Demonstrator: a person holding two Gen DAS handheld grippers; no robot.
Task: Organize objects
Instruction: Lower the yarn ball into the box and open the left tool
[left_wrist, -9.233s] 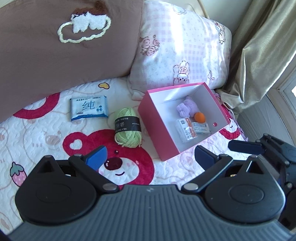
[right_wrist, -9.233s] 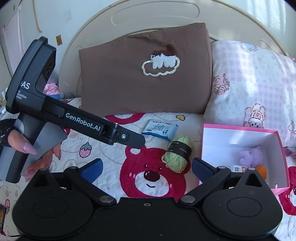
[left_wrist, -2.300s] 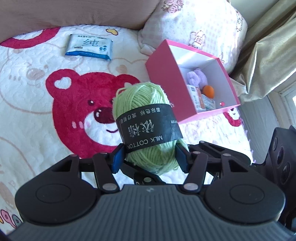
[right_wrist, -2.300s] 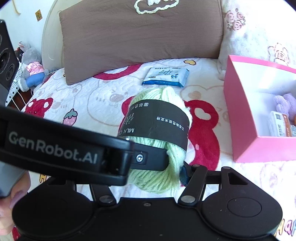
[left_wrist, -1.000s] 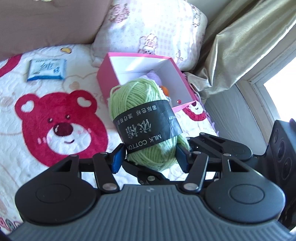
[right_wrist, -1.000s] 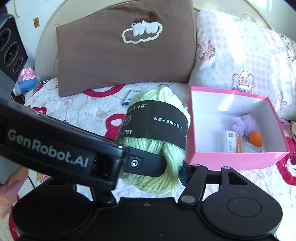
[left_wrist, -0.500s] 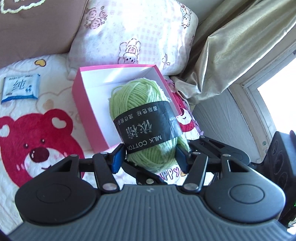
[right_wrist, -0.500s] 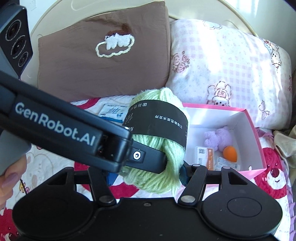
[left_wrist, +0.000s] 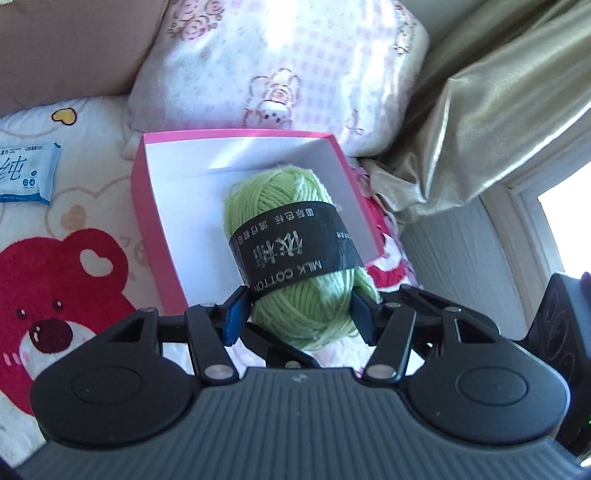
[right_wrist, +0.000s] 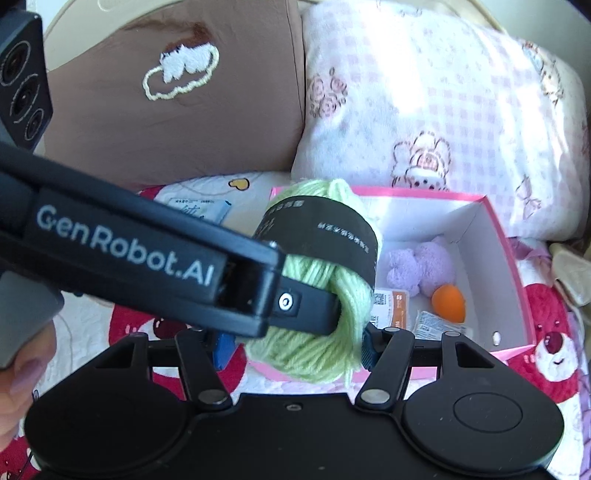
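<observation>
A light green ball of yarn (left_wrist: 291, 221) with a black paper band hangs over the open pink box (left_wrist: 147, 206). My left gripper (left_wrist: 297, 314) is shut on its lower end, blue pads pressed into both sides. In the right wrist view the same yarn (right_wrist: 314, 347) sits between the fingers of my right gripper (right_wrist: 295, 343), which is shut on it too. The left tool's black body (right_wrist: 129, 254) crosses that view from the left. Inside the box (right_wrist: 513, 266) lie a purple plush (right_wrist: 421, 266), an orange ball (right_wrist: 448, 299) and small packets (right_wrist: 395, 306).
A blue wipes packet (left_wrist: 26, 177) lies on the bear-print bedspread (left_wrist: 55, 295) left of the box. A brown pillow (right_wrist: 184, 110) and a pink checked pillow (right_wrist: 443, 110) stand behind it. A gold curtain (left_wrist: 498, 92) and wall close off the right side.
Both grippers have carried the yarn to the right, from beside the box to over its open inside. The wipes packet has slid toward the left edge of the view.
</observation>
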